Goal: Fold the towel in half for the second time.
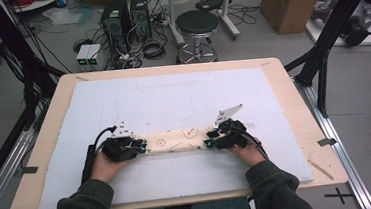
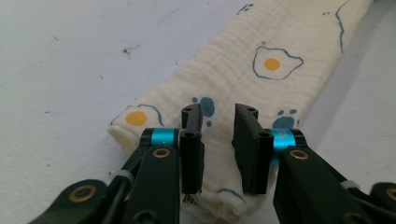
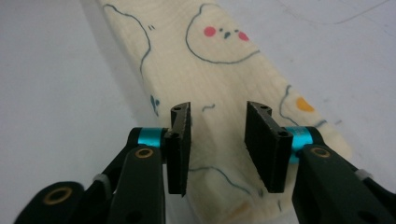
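High view: a white foam mat (image 1: 173, 100) covers the pale wooden table (image 1: 294, 106). On the mat, a cream muslin cloth printed with fried eggs and bears (image 1: 176, 140) lies folded into a narrow strip spanning between the two grippers. The left gripper (image 1: 139, 146) and right gripper (image 1: 210, 141) each straddle one end, jaws moderately parted, pads clear of the fabric. Judgement: lengthwise folding appears done; further folding end to end probably remains.

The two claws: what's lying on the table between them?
In the high view, a folded cream cloth printed with eggs and bears stretches from the left claw to the right claw.
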Tool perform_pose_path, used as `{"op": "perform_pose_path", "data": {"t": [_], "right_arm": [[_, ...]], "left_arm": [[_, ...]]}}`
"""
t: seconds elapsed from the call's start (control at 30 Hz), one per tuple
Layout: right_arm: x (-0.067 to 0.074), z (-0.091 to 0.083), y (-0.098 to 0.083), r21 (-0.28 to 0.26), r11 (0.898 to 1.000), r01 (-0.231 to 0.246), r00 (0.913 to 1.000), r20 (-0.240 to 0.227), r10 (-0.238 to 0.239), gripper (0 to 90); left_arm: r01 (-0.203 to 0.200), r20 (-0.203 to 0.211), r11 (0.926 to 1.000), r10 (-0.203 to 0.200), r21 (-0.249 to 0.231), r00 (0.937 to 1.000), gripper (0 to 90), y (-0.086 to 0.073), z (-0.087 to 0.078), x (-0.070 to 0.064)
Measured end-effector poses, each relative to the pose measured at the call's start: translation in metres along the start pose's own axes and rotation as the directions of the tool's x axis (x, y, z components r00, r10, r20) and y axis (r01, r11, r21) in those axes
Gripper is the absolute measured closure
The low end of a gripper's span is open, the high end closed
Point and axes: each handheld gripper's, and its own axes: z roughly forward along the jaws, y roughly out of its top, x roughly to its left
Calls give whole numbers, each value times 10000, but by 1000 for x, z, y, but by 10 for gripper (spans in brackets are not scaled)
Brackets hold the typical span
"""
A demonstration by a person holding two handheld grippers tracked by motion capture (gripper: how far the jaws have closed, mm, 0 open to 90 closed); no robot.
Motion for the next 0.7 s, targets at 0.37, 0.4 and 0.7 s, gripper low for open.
{"op": "perform_pose_path", "data": {"t": [0.37,0.4,0.7], "right_arm": [[2,-6,-8,93,9992,385,9982,459,-388,488],[2,-5,-8,120,9993,365,9983,447,-370,483],[2,-8,-9,62,9993,371,9979,533,-374,456]], "left_arm": [[-214,327,9995,221,-220,9992,519,-4,-4,3],[-216,332,9995,223,-233,9992,516,-4,-4,3],[-363,346,9992,368,-165,9987,482,-5,-4,2]]}}
